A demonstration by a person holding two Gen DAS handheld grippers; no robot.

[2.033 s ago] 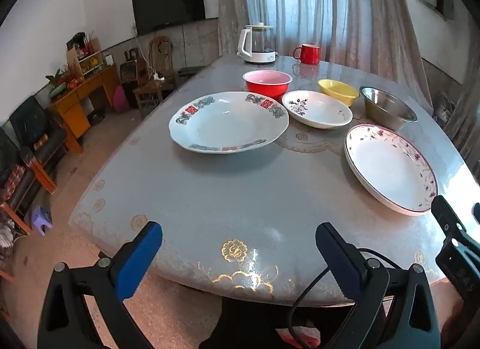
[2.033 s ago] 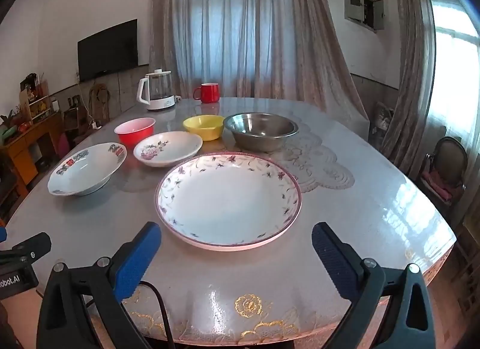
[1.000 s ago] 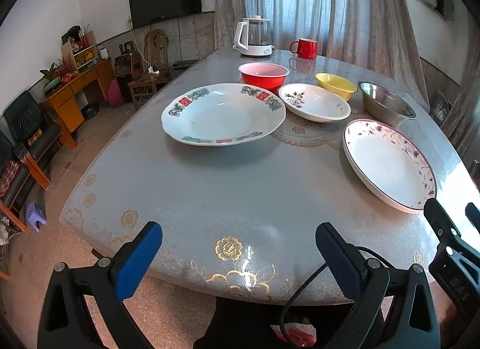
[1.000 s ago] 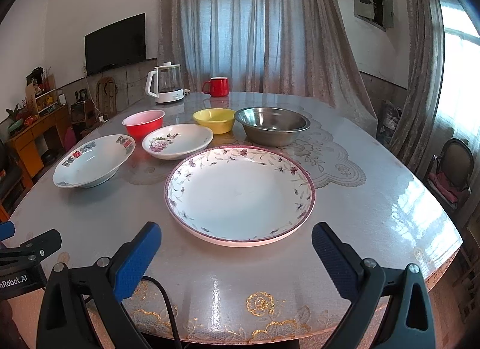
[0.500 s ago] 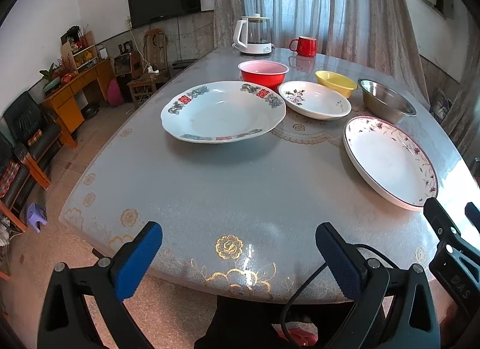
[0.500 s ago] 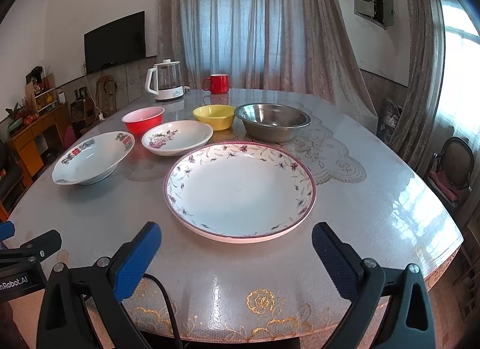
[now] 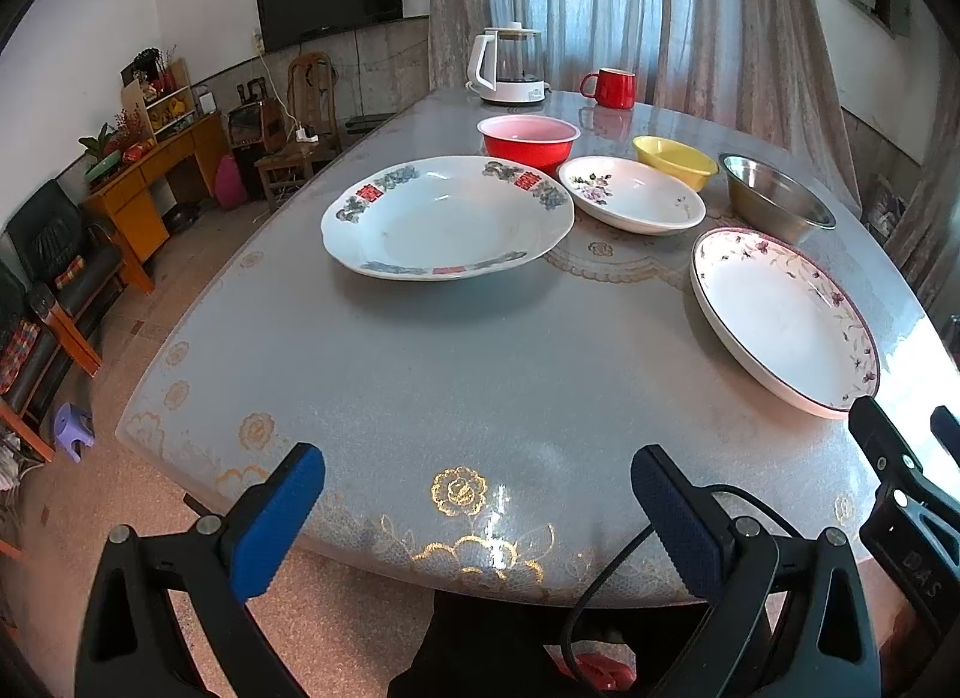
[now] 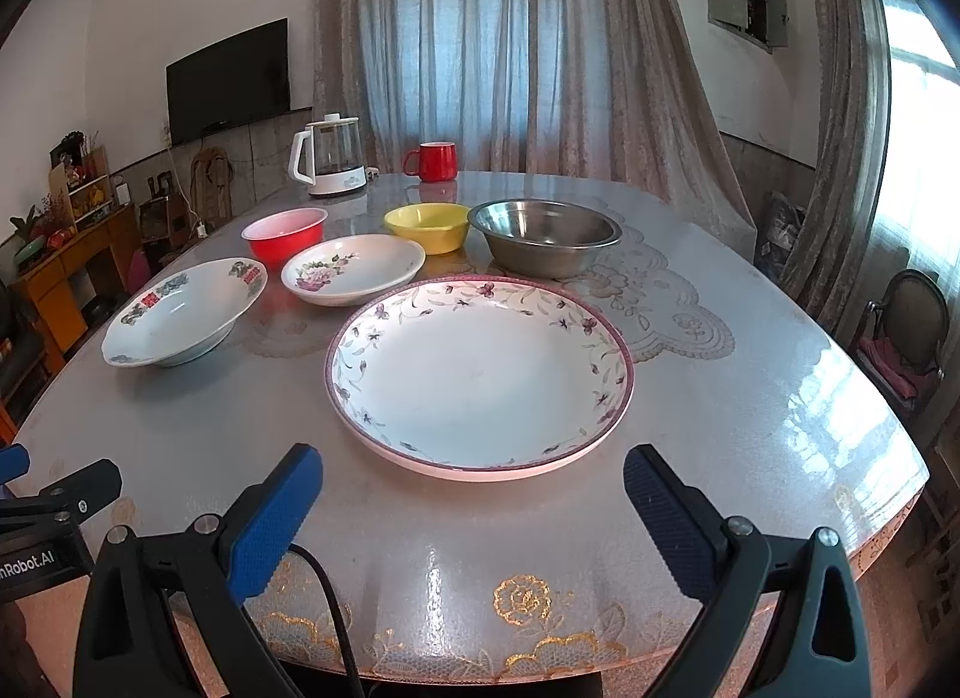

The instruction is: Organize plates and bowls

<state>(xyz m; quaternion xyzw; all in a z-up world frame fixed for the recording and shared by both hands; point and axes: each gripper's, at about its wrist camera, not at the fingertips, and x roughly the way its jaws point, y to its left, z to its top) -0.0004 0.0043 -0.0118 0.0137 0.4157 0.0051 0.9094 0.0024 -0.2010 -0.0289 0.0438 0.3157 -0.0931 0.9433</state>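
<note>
Plates and bowls sit spread singly across the table (image 8: 750,398), none stacked, so by my reading the sorting has not begun. Nearest me, my right claw (image 8: 471,509) hangs wide open and empty at the table's near edge, its blue pads straddling the line to the big floral plate (image 8: 480,380) just ahead, which looks to me like the first pick. My left claw (image 7: 477,512) is likewise spread open, holding nothing, aimed across bare tabletop toward the deep plate with red and blue rim motifs (image 7: 447,218), which lies well apart from it. Beyond that come the small flowered plate (image 8: 354,269), then a row of bowls: red bowl (image 8: 285,233), yellow bowl (image 8: 429,224) and steel bowl (image 8: 543,233), side by side, each within reach from this side. At the far edge stand a kettle (image 8: 327,158) and a red mug (image 8: 432,161), likely not part of the job. As for writing, the left claw's body in the right view shows "nRobot.AI", cut off at the frame; the right claw's body in the left view reads "DAS".
</note>
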